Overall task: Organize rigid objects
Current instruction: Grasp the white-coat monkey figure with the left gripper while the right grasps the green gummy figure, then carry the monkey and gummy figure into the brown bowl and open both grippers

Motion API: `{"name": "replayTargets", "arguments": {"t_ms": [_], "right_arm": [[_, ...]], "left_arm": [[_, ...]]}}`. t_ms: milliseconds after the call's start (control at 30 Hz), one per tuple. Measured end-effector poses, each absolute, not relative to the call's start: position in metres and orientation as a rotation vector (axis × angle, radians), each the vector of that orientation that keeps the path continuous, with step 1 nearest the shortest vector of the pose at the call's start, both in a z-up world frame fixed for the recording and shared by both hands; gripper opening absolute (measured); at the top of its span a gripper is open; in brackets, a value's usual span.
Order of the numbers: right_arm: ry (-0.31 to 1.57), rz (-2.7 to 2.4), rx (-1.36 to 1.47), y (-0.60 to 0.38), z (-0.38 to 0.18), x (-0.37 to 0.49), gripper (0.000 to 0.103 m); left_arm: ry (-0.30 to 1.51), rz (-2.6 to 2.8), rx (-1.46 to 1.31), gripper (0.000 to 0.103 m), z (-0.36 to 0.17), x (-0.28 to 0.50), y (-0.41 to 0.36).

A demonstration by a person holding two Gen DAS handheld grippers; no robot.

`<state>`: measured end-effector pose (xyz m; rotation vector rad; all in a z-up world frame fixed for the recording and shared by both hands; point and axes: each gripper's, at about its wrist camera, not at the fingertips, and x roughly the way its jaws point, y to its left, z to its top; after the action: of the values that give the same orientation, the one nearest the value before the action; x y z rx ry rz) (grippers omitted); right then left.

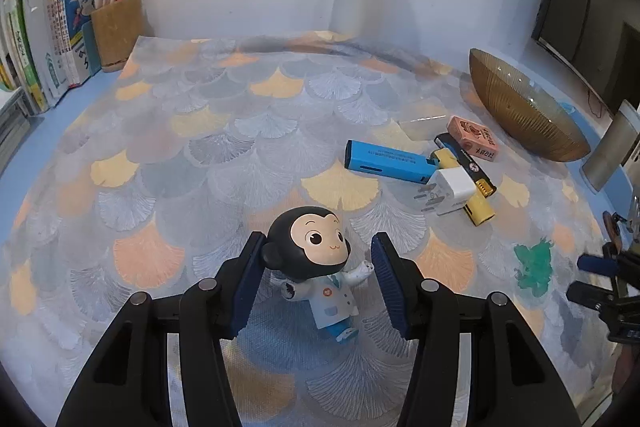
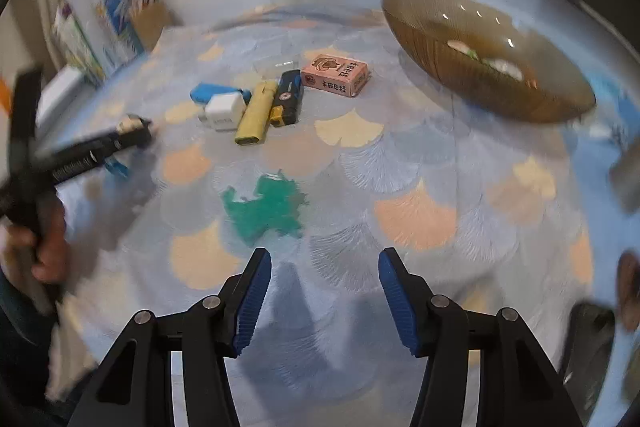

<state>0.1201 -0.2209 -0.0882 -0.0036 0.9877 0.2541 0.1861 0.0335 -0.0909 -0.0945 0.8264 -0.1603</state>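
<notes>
A monkey figurine in a white coat lies on the patterned mat between the fingers of my open left gripper, whose left pad touches its head. A pile of small items lies to the right: a blue stapler-like block, a white plug adapter, a yellow lighter, a black lighter and a pink box. My right gripper is open and empty above the mat, near a green toy. The pile also shows in the right wrist view.
A brown glass bowl stands at the right back, holding a few small items in the right wrist view. Books and a pen holder stand at the back left. A monitor is at the far right.
</notes>
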Motion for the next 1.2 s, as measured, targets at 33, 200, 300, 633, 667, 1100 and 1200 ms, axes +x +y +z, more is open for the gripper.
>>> {"name": "replayTargets", "arguments": {"t_ms": [33,200,300,633,667,1100,1200], "right_arm": [[0.994,0.295,0.073,-0.219,-0.087,0.117,0.055],[1.015,0.302,0.135,-0.182,-0.1,0.134,0.053],[0.986,0.234,0.1,-0.168,-0.101,0.152,0.053],[0.899,0.151,-0.038,-0.155,-0.103,0.156,0.041],[0.9,0.164,-0.023,-0.158,-0.103,0.155,0.04],[0.814,0.111,0.054,-0.234,-0.067,0.1,0.039],[0.728,0.053,0.067,-0.267,-0.028,0.12,0.039]], "left_arm": [[0.826,-0.163,-0.1,0.051,-0.091,0.187,0.034],[0.825,-0.172,-0.106,0.051,-0.092,0.186,0.034],[0.821,-0.167,-0.093,0.051,-0.092,0.185,0.033],[0.819,-0.162,-0.079,0.051,-0.091,0.185,0.031],[0.819,-0.163,-0.078,0.051,-0.091,0.185,0.031],[0.758,-0.312,-0.031,0.051,-0.038,0.191,-0.034],[0.709,-0.407,0.013,0.051,-0.002,0.204,-0.08]]}}
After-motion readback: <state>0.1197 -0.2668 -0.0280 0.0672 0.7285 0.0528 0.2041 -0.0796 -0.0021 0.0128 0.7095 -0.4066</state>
